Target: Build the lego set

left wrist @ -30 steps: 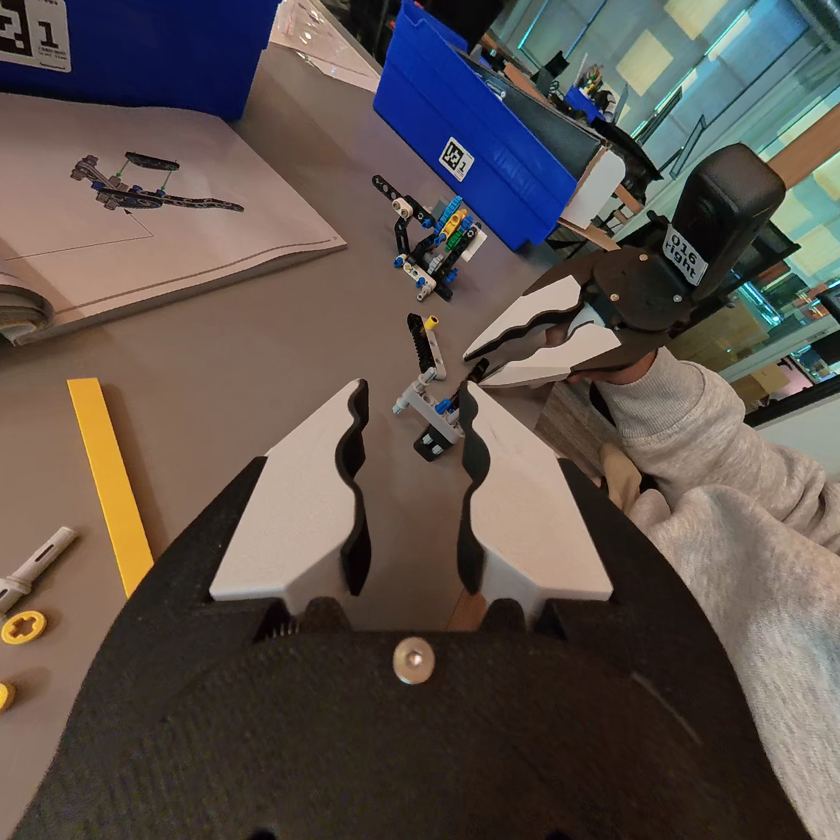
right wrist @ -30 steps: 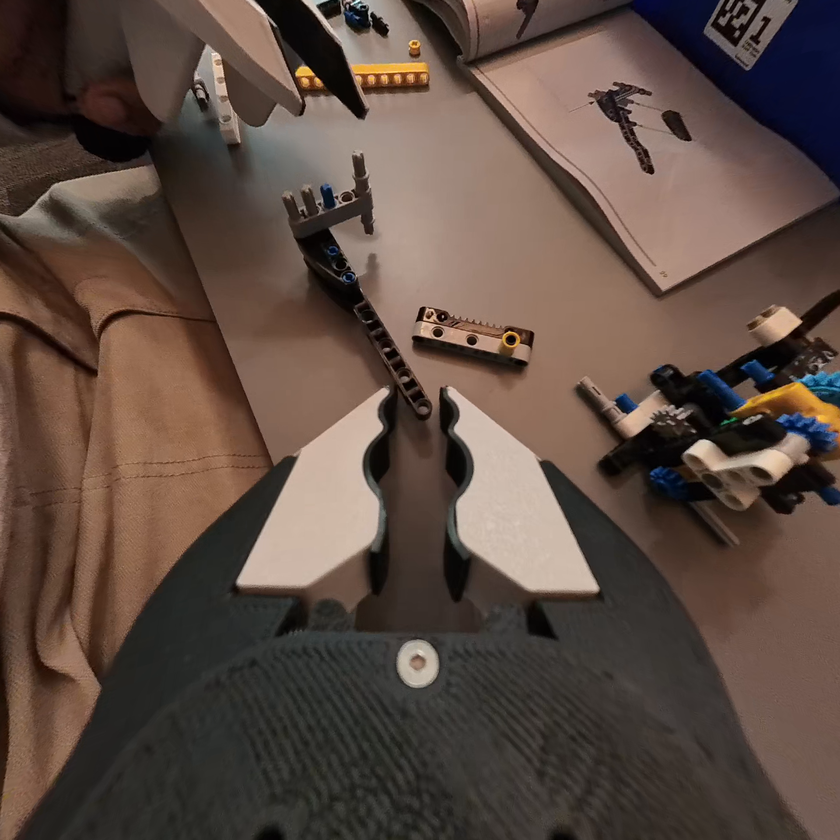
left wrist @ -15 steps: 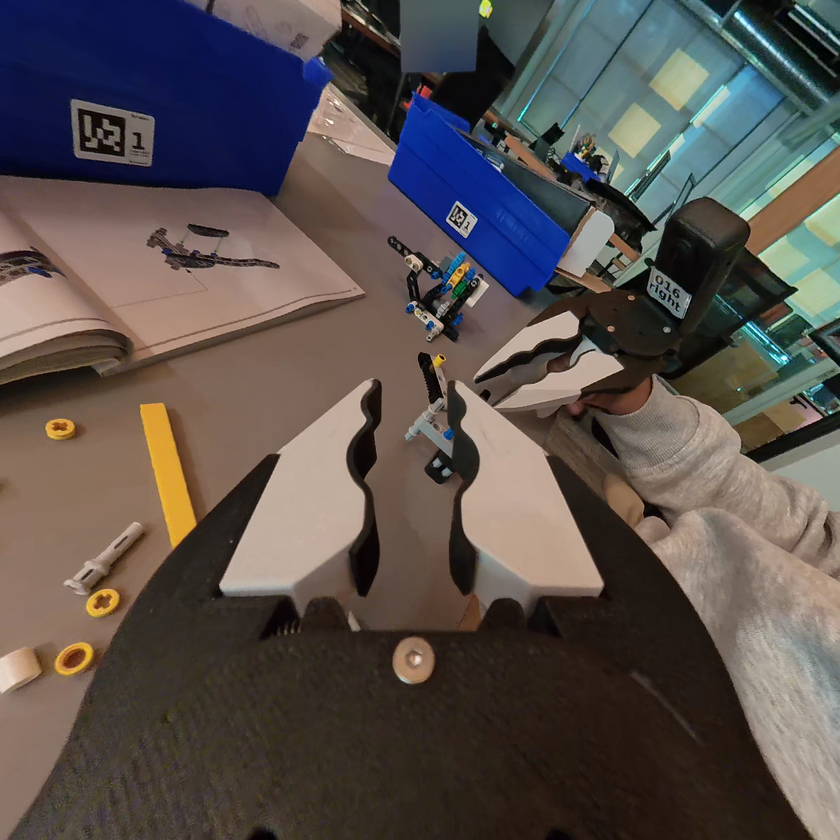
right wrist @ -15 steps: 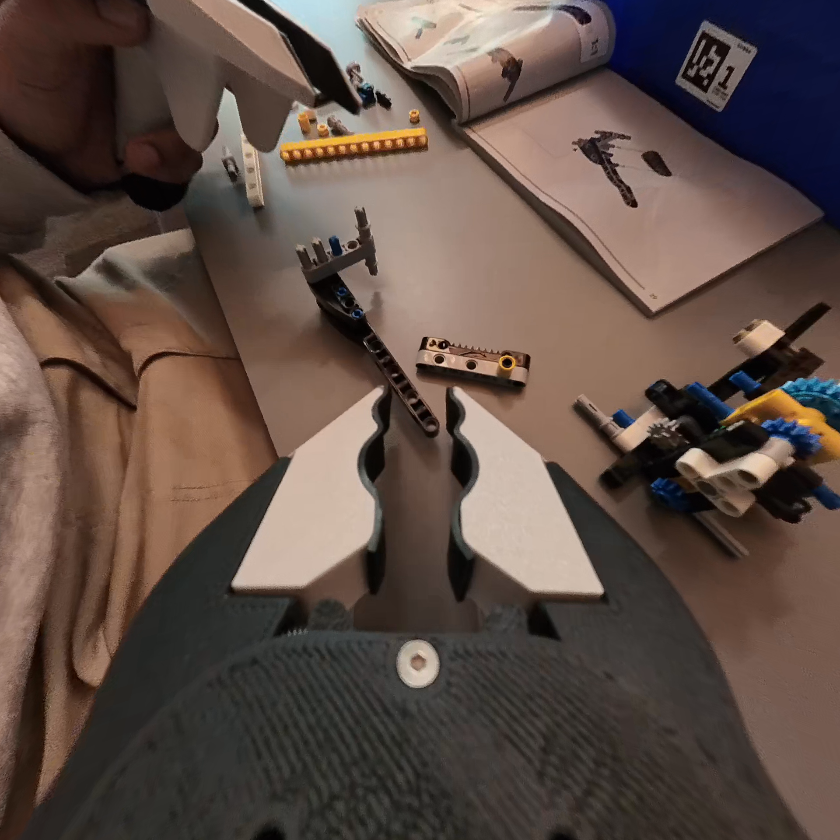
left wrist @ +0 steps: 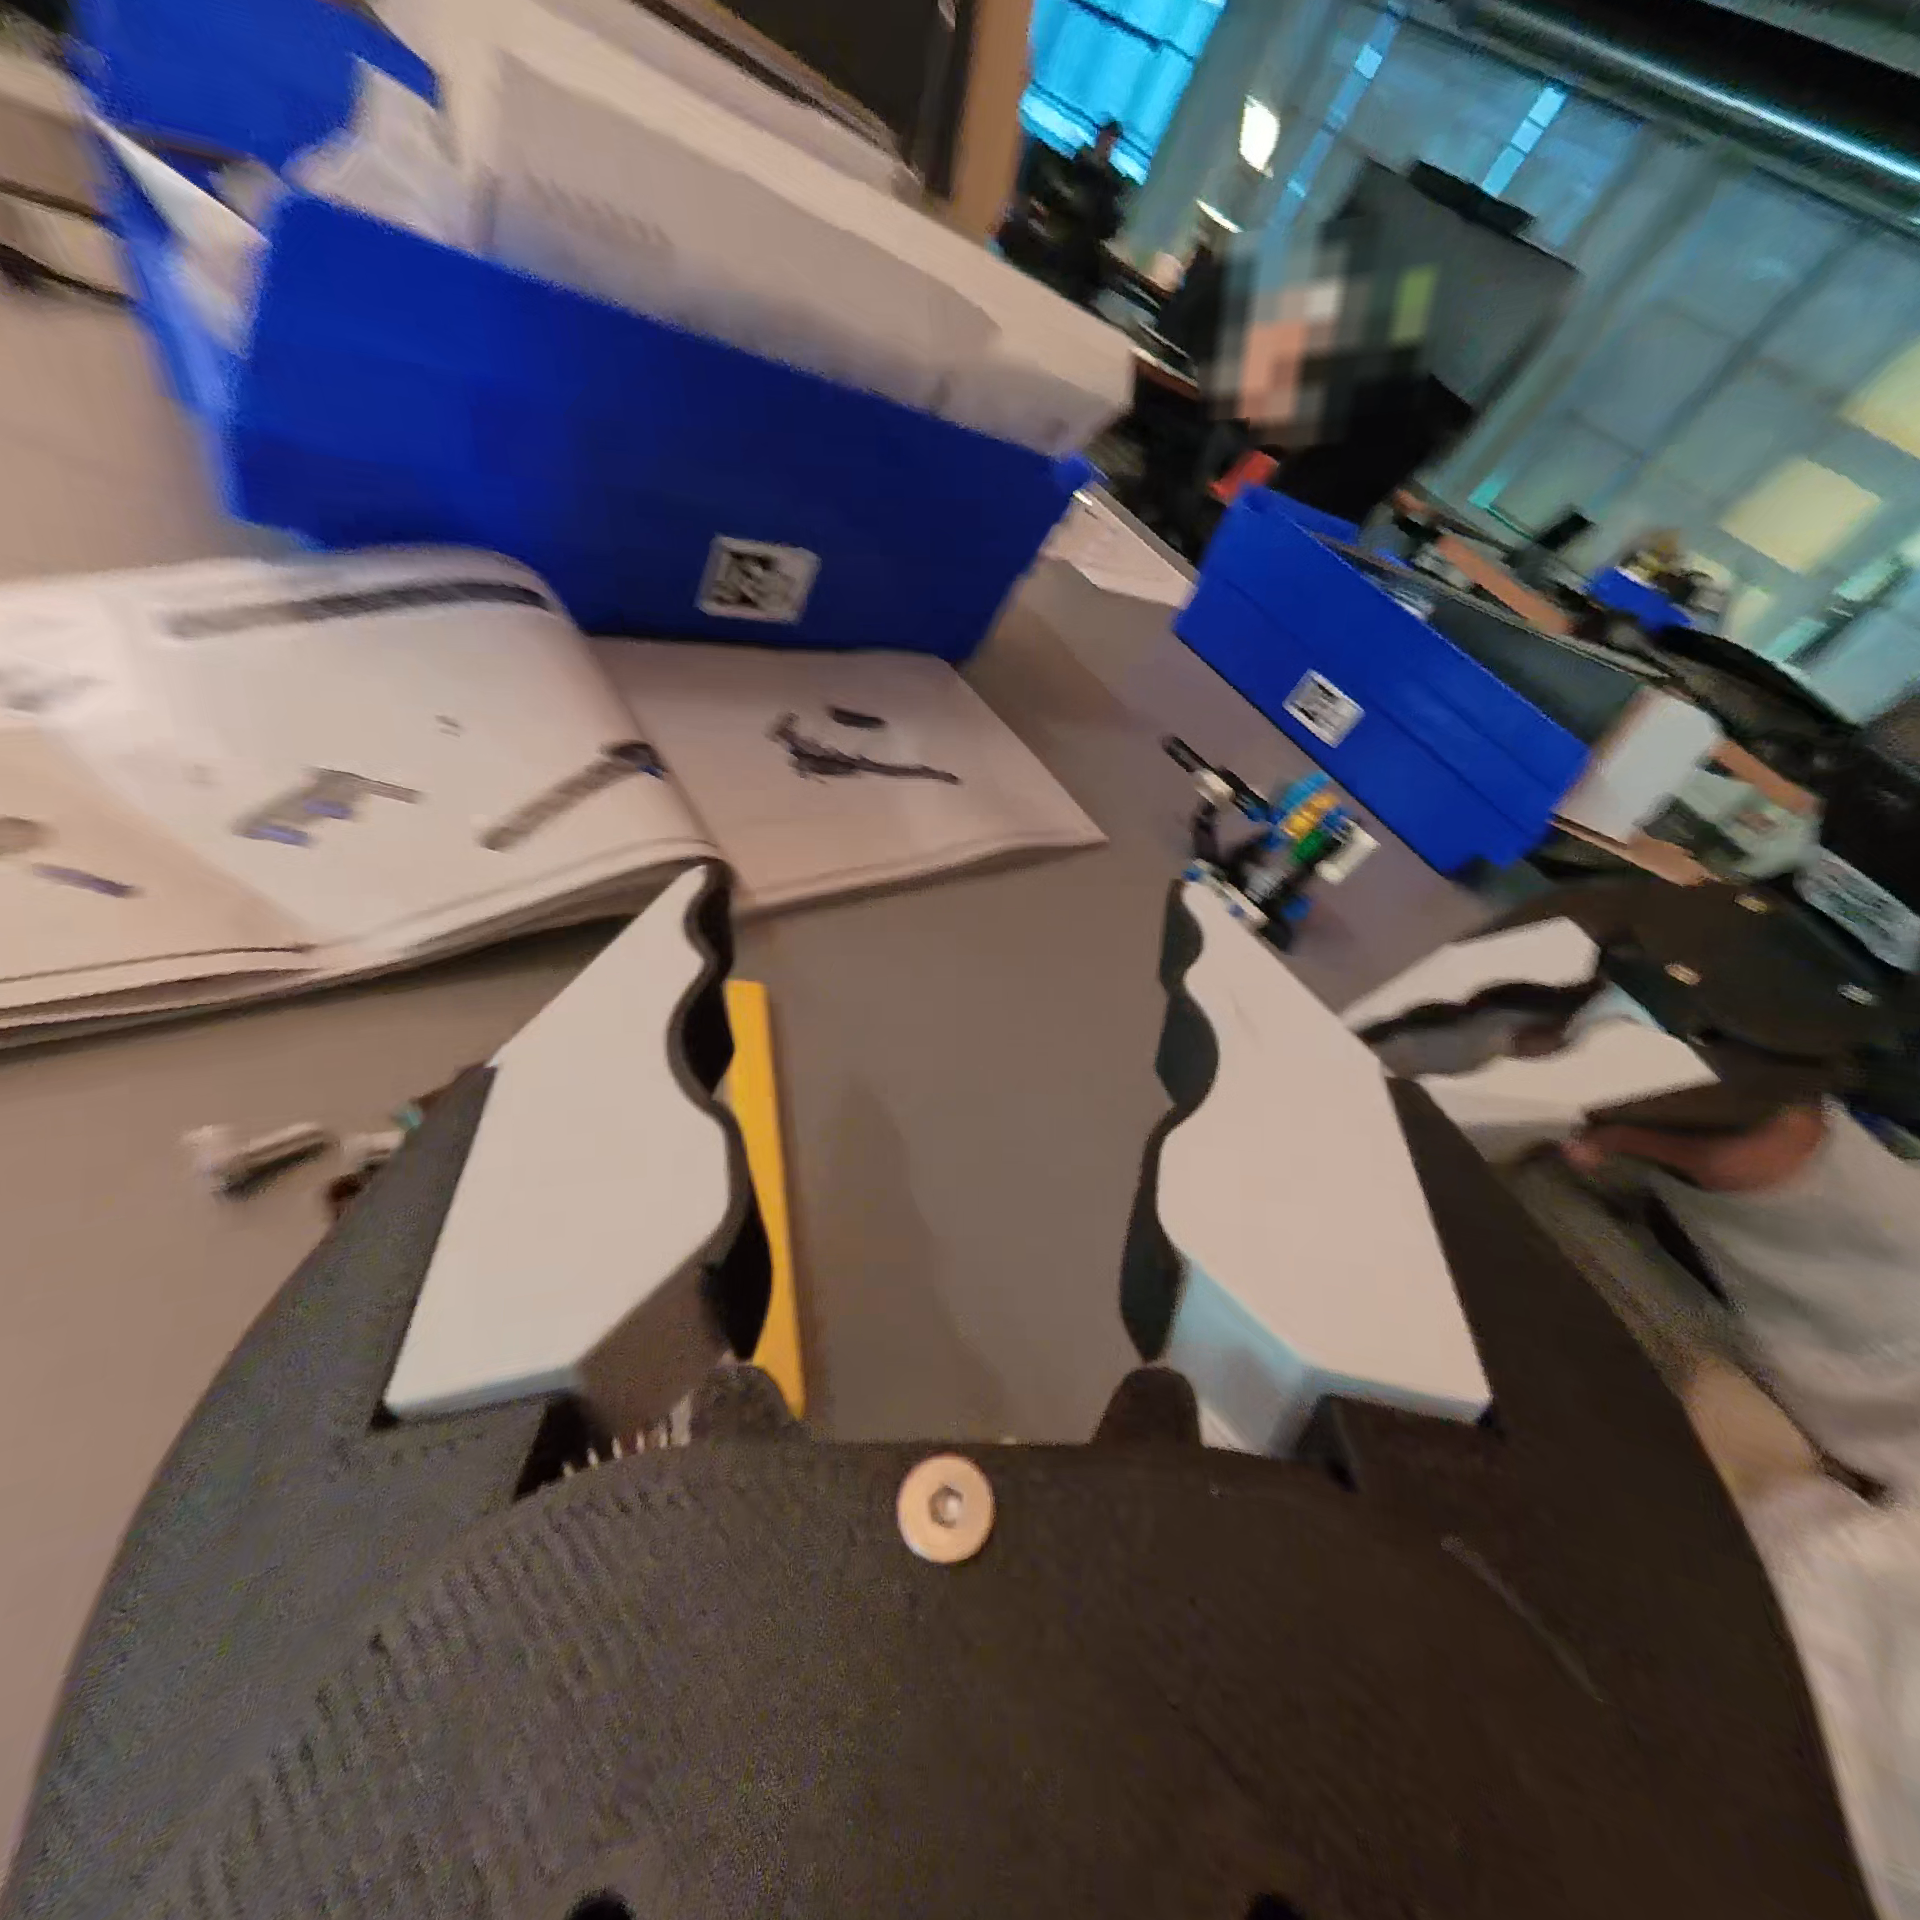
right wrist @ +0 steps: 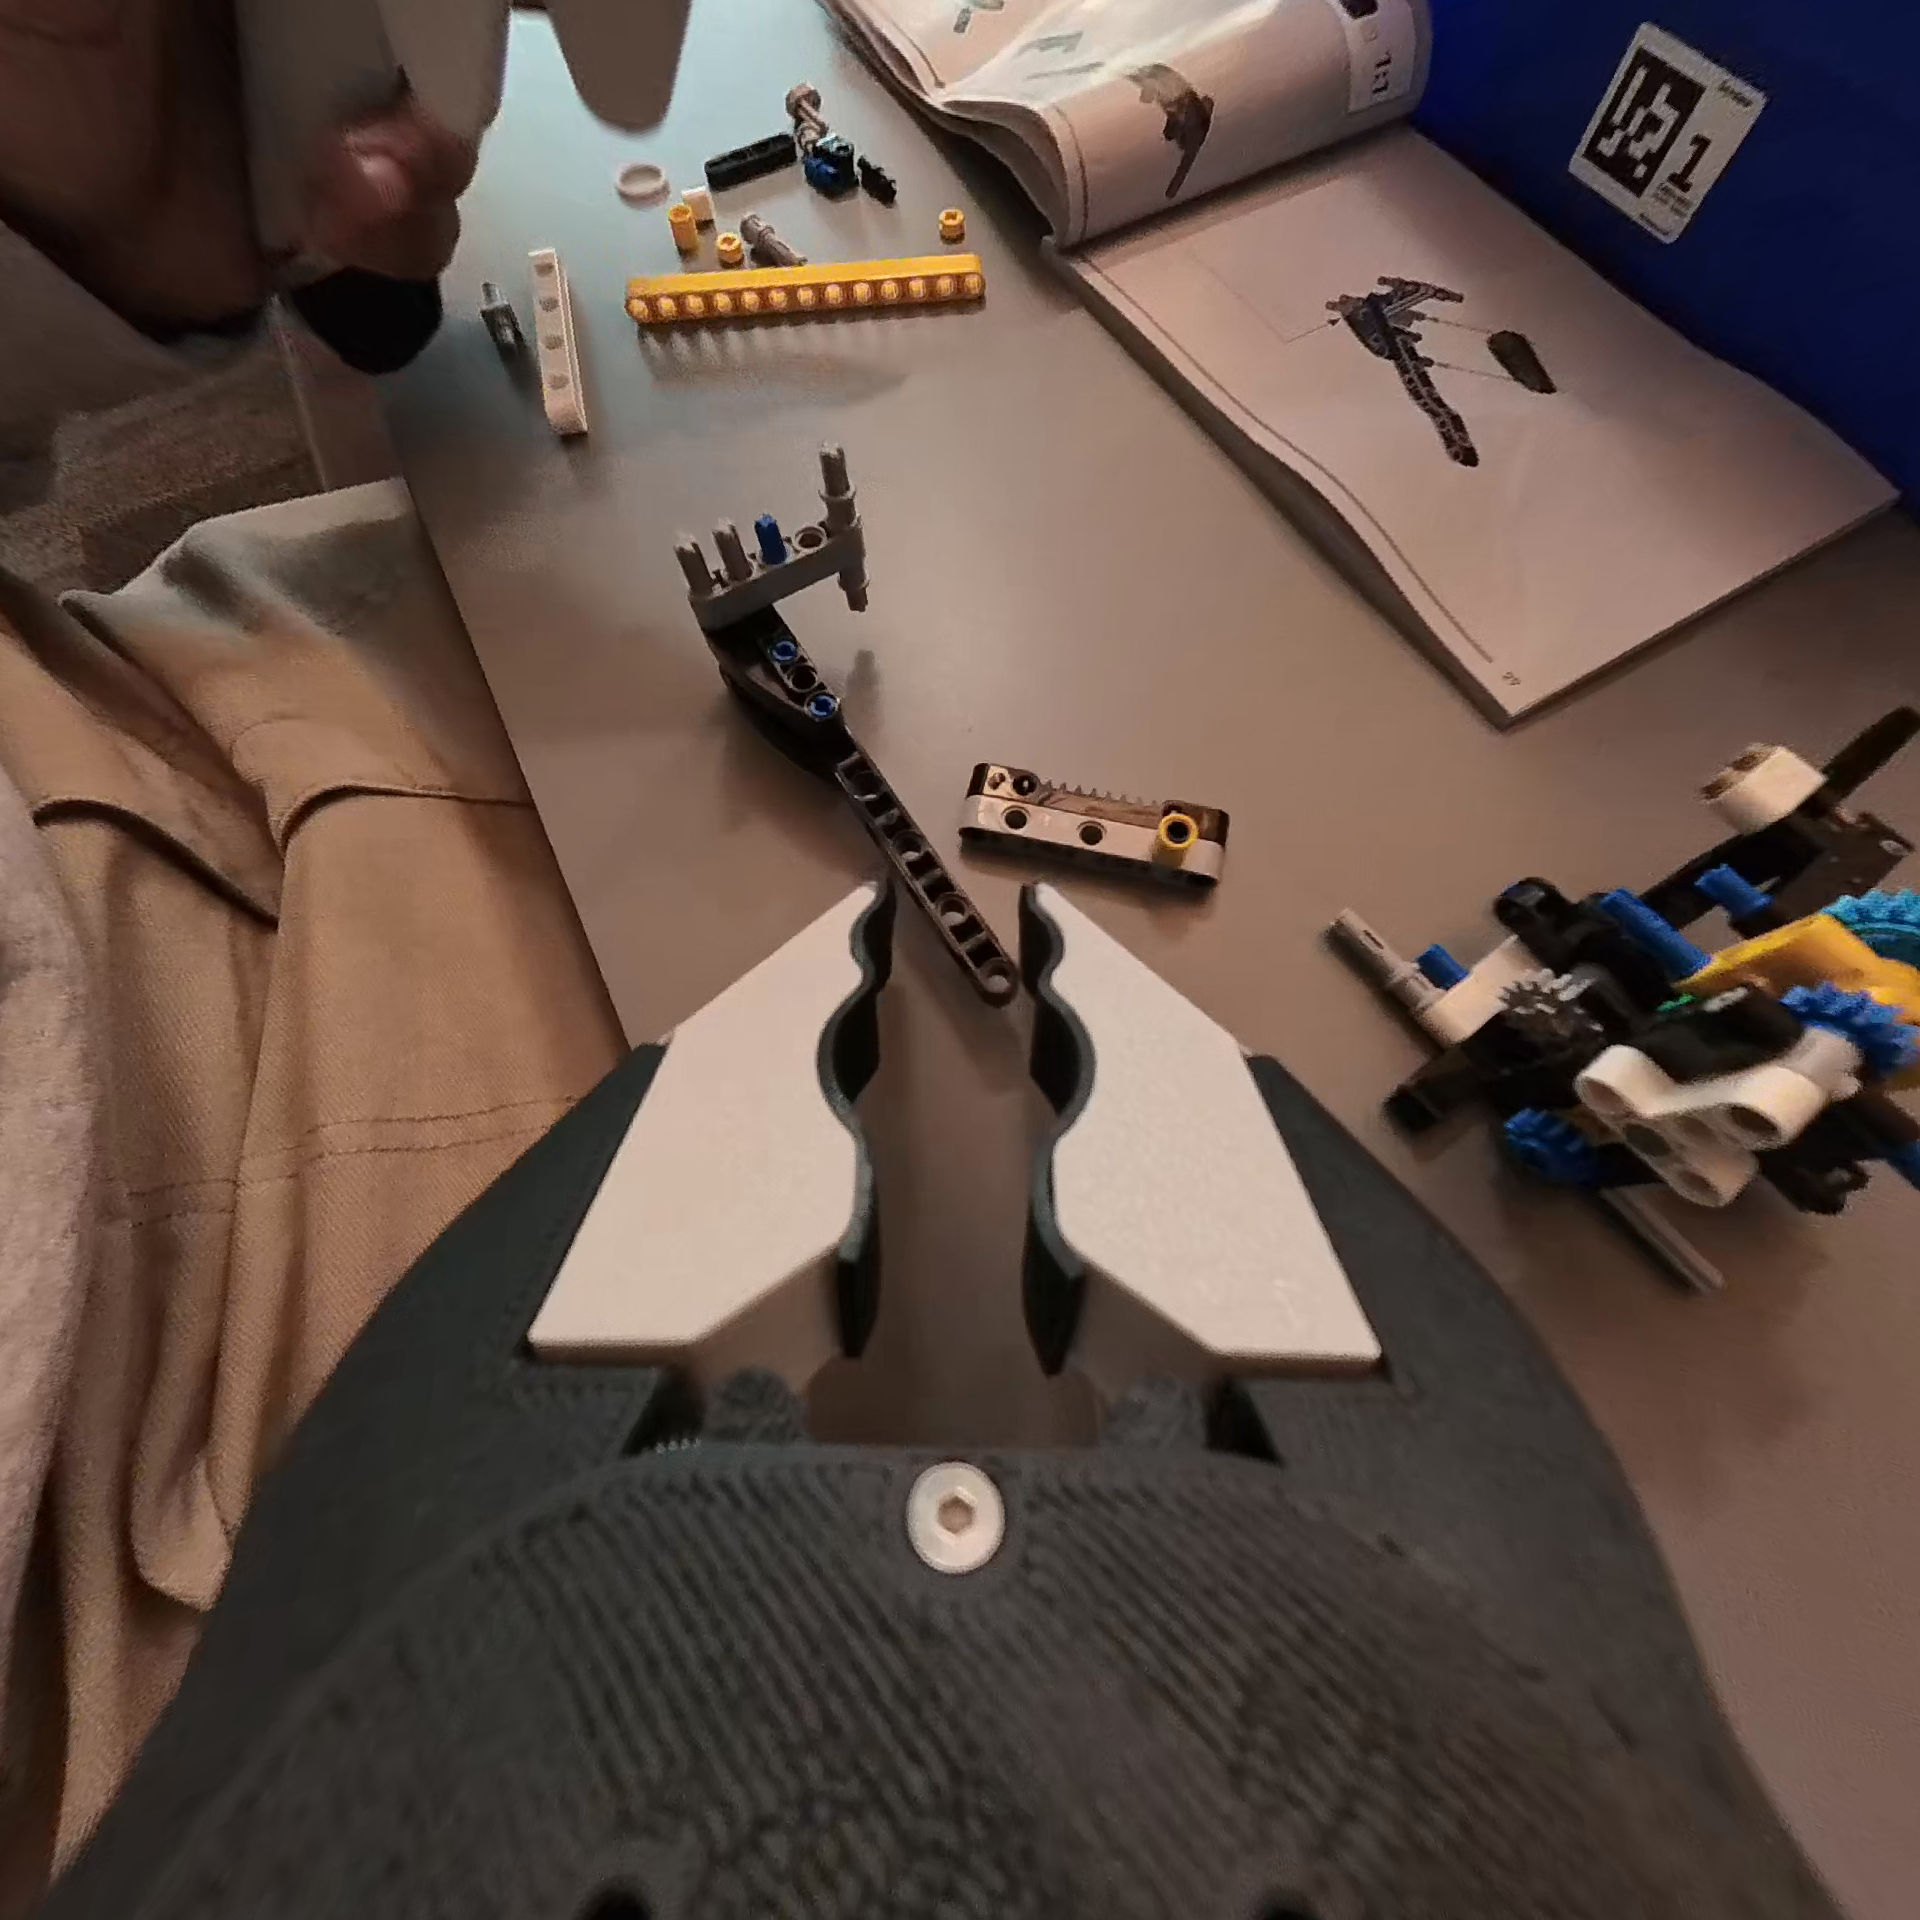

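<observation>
My left gripper (left wrist: 945, 914) is open wide and empty above the table, with a long yellow beam (left wrist: 764, 1164) under its left finger. My right gripper (right wrist: 956, 899) is open and empty, its tips around the end of a black holed beam (right wrist: 920, 873) joined to a grey pin piece (right wrist: 774, 566). A short grey and black toothed piece (right wrist: 1091, 821) lies just right of it. The larger blue, white and yellow assembly (right wrist: 1683, 1018) sits at the right; it also shows in the left wrist view (left wrist: 1283, 842). The yellow beam (right wrist: 805, 296) lies farther off in the right wrist view.
An open instruction booklet (right wrist: 1455, 395) lies at the back right, next to a blue bin (right wrist: 1714, 187). Several small loose parts (right wrist: 769, 197) and a white beam (right wrist: 556, 343) lie near the yellow beam. Two blue bins (left wrist: 623, 457) stand behind the booklet (left wrist: 416, 758). My lap is left of the table edge.
My left gripper has opened wider and swung left and up, away from the grey pin piece; its view is blurred. My right gripper has drawn back slightly.
</observation>
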Tool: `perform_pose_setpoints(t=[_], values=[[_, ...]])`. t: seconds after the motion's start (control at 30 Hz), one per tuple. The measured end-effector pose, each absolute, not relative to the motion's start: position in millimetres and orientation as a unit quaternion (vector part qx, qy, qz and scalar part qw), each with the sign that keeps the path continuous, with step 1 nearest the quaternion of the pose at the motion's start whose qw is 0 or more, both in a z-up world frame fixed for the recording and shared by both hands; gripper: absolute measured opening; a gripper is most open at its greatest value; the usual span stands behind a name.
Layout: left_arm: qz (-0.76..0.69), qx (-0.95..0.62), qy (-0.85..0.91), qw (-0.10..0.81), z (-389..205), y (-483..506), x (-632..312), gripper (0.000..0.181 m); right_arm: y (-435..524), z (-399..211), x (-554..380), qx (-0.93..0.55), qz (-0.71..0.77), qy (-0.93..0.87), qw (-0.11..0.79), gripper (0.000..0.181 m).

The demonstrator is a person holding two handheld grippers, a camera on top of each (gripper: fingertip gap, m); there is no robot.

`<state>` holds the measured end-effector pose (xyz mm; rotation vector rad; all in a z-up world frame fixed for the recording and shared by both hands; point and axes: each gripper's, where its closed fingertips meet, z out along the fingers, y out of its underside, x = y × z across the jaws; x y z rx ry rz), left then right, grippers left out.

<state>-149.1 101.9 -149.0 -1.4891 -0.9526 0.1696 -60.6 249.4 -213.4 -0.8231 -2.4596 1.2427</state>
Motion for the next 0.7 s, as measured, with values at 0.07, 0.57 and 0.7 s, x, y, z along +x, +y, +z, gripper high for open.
perform_pose_setpoints(t=[0.07, 0.57, 0.7], values=[[0.131, -0.64, -0.433, 0.621, -146.4, 89.2, -158.9, 0.096, 248.8, -214.9, -60.2, -0.282, 0.424, -0.851, 0.133, 0.023], [0.322, -0.647, -0.499, 0.479, -131.3, 36.3, -220.3, 0.157, 257.3, -219.9, -51.3, -0.288, 0.398, -0.857, 0.158, 0.023], [0.228, -0.689, -0.529, 0.441, -155.2, 56.2, -239.1, 0.156, 265.4, -213.8, -55.4, -0.297, 0.398, -0.848, 0.184, 0.019]])
